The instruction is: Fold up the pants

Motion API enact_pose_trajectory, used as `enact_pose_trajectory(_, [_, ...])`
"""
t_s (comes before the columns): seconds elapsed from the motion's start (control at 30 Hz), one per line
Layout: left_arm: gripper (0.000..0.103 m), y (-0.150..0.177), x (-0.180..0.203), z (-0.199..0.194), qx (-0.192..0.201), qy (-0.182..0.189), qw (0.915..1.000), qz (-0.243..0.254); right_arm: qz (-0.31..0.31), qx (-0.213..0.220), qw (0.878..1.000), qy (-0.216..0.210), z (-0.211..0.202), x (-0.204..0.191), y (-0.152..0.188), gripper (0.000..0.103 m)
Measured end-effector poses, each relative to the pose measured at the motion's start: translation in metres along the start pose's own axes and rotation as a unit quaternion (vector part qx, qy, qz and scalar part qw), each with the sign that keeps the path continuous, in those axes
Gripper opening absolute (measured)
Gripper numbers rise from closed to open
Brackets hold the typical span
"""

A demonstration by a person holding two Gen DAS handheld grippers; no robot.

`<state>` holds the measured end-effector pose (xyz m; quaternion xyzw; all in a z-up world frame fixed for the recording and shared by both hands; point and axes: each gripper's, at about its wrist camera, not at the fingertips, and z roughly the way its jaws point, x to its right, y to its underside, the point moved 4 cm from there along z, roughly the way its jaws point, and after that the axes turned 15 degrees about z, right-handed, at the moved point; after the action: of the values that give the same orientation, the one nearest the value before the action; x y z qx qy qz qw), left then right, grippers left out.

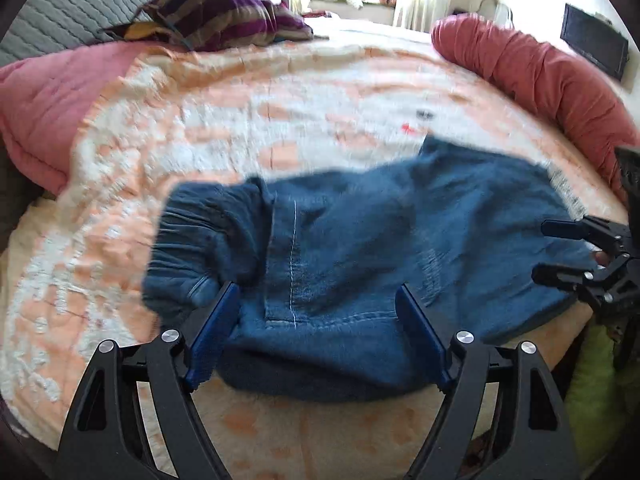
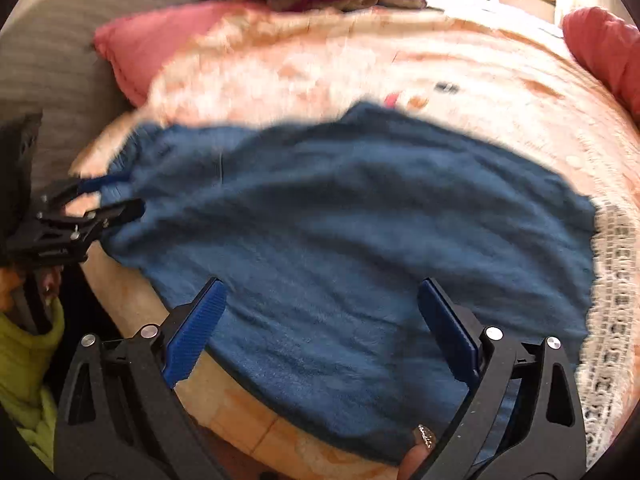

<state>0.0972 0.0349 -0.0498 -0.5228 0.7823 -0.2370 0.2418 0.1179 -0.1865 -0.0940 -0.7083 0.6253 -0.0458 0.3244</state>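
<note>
A: Start at the left. What is over there?

B: In the left wrist view, a pink quilted blanket (image 1: 44,108) lies at the left edge of the bed, with a grey quilt (image 1: 76,4) behind it and a striped purple cushion (image 1: 224,16) further back. The peach-and-white bedspread (image 1: 200,128) covers the middle.

A: And the pants?

B: The blue pants (image 1: 360,248) lie bunched on the bedspread near its front edge, the gathered elastic waistband (image 1: 188,236) at their left end. The picture is blurred, so the folds are hard to read.

A: How does the left gripper (image 1: 318,304) stand?

B: Its jaws are spread wide, one blue pad on each side of the near edge of the pants. The pads look to be touching the cloth, but nothing is pinched between them.

A: And the right gripper (image 2: 320,296)?

B: Also spread wide, in its own view hanging over the broad blue cloth, gripping nothing. A fingertip with a painted nail (image 2: 424,436) shows by its right finger. In the left wrist view it sits at the right end of the pants, jaws apart.

A: Further right?

B: A red rolled bolster (image 1: 532,76) along the bed's right edge.
</note>
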Motion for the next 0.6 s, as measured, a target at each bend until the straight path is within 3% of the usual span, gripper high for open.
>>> enact_pose_trajectory(0.07, [0.080,-0.007,-0.001,-0.016,0.017,-0.005,0.9998,-0.002,0.013,0.026,1.000,0.003,-0.015,0.009,-0.007,0.091])
enact_pose_trajectory(0.2, [0.093,-0.024,-0.003,-0.038,0.046,-0.013,0.9988,-0.010,0.039,0.063,0.997,0.007,-0.043,0.028,-0.019,0.094])
enact_pose_trajectory(0.27, [0.094,-0.034,-0.001,-0.039,0.049,-0.011,0.9986,-0.012,0.049,0.082,0.995,0.015,-0.060,0.041,-0.020,0.094])
enact_pose_trajectory(0.4, [0.097,-0.051,0.013,-0.028,0.048,0.004,0.9988,-0.007,0.069,0.104,0.992,0.034,-0.078,0.064,-0.024,0.094])
enact_pose_trajectory(0.6, [0.097,-0.062,0.042,0.017,0.014,0.034,0.9993,0.008,0.094,0.116,0.987,0.065,-0.097,0.094,-0.018,0.094])
